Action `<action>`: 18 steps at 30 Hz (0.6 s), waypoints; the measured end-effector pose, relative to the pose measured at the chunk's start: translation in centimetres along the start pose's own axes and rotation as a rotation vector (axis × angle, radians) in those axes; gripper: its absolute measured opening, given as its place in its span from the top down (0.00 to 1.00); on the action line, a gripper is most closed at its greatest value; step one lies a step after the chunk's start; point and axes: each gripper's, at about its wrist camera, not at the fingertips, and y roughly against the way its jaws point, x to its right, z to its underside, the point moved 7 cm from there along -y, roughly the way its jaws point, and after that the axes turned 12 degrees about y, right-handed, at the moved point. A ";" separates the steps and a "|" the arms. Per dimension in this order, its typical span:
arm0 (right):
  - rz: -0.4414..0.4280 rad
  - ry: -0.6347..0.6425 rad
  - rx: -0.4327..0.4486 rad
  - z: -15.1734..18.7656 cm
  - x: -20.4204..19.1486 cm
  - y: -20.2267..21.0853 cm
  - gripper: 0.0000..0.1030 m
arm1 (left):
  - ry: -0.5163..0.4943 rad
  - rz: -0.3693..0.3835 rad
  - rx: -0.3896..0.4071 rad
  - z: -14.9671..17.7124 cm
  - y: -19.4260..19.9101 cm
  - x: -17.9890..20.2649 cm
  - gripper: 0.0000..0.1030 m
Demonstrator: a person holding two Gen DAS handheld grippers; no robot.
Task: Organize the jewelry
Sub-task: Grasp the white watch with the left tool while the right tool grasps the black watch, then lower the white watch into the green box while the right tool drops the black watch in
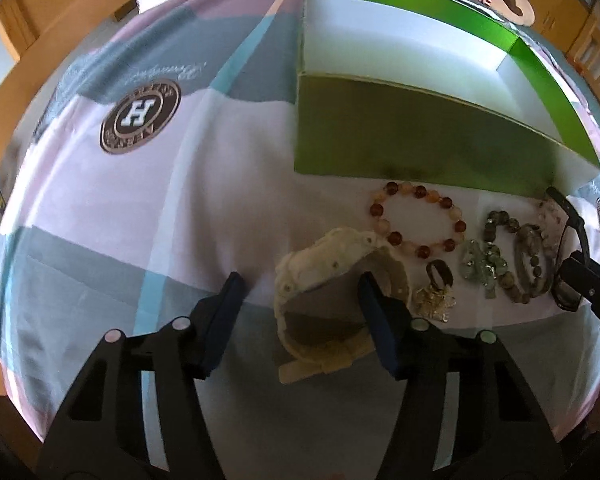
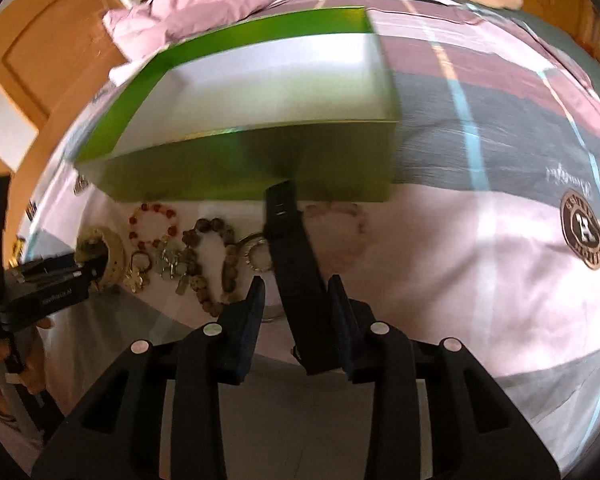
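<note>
Both grippers come at the row of jewelry before the green box (image 1: 420, 148): the left gripper (image 1: 300, 300) straddles a cream watch (image 1: 328, 264), not yet pinching, while the right gripper (image 2: 296, 300) has a black strap (image 2: 296, 264) between its jaws, seemingly gripped, presumably bound for the box.
</note>
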 end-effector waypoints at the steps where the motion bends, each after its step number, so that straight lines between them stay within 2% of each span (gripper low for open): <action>1: 0.019 0.016 -0.014 0.1 -0.2 -0.3 0.83 | -0.003 0.001 0.005 0.0 0.1 0.1 0.61; 3: 0.018 0.017 -0.012 0.2 -0.3 -0.3 0.84 | 0.012 0.023 0.001 0.0 0.4 0.0 0.80; 4: -0.006 0.007 0.004 0.2 -0.3 0.2 0.84 | 0.023 0.046 -0.005 0.0 0.5 -0.1 0.83; 7: 0.016 0.004 0.034 0.0 -0.1 1.6 0.84 | 0.044 0.081 -0.009 0.1 1.1 -0.4 0.84; 13: 0.016 -0.005 0.101 -1.2 0.9 5.0 0.84 | 0.024 0.120 0.088 -0.3 4.9 -0.3 0.84; 18: 0.000 0.021 0.181 -5.2 0.6 7.5 0.84 | -0.025 0.162 0.157 -3.5 8.0 1.6 0.84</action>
